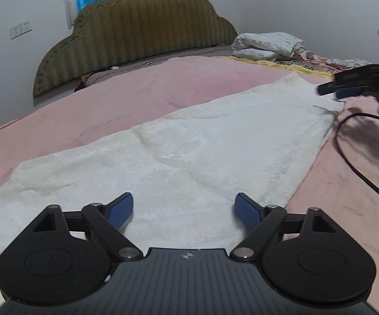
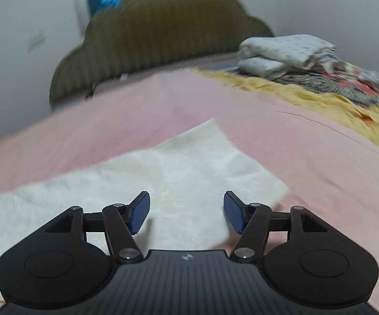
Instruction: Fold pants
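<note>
1. The pants (image 1: pixel 189 141) lie flat on the pink blanket (image 1: pixel 110 99), a long white strip running from near the left gripper (image 1: pixel 184 210) away toward the far right. They appear already doubled lengthwise, one leg over the other; this is a judgement from the narrow outline.
2. Remaining work, as judged: the crosswise folds. No end has been lifted or brought over yet.
3. Left gripper: jaws spread wide, over the near end of the pants, holding nothing.
4. Right gripper (image 2: pixel 186 212): jaws spread wide, over the other end of the pants (image 2: pixel 189 173), holding nothing. From the left wrist view it (image 1: pixel 331 92) sits at the far corner of the pants; whether it touches the cloth cannot be told.
5. A black cable (image 1: pixel 352 155) trails on the blanket right of the pants.
6. Beyond the pants: yellow bedding (image 2: pixel 320 102), a stack of folded linens (image 2: pixel 281 52) and the headboard (image 1: pixel 136 31).
</note>
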Demonstrator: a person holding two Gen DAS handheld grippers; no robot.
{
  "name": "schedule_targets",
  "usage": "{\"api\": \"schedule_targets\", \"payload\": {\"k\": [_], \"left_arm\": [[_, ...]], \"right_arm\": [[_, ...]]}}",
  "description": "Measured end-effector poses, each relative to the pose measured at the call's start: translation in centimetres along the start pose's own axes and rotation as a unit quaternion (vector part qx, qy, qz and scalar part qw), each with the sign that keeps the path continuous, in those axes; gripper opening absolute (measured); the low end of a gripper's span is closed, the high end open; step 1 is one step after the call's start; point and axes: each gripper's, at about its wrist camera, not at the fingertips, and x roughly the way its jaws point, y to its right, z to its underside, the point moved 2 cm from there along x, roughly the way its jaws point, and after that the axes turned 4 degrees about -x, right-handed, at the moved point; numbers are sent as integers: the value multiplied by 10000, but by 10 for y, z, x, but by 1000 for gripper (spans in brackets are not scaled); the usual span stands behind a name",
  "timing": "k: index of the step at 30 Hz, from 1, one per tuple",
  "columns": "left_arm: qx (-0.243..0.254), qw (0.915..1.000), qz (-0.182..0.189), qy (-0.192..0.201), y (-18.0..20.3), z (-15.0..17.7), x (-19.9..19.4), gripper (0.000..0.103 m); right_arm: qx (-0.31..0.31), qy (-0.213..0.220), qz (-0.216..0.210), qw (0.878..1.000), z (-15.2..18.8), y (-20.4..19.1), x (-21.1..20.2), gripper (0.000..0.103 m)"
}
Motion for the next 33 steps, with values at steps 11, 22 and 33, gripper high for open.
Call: {"api": "schedule_targets", "payload": {"k": [11, 22, 33], "left_arm": [[-553, 9981, 57, -261, -17, -2, 8, 103], [-602, 9978, 92, -279, -18, -2, 8, 103], [-602, 9977, 96, -283, -18, -1, 9, 103]], "right_arm": [[2235, -109, -1170, 9676, 33, 49, 0, 67], [2450, 280, -1027, 9637, 6, 59, 55, 41], [2088, 168, -742, 9750, 8, 53, 62, 24]]}}
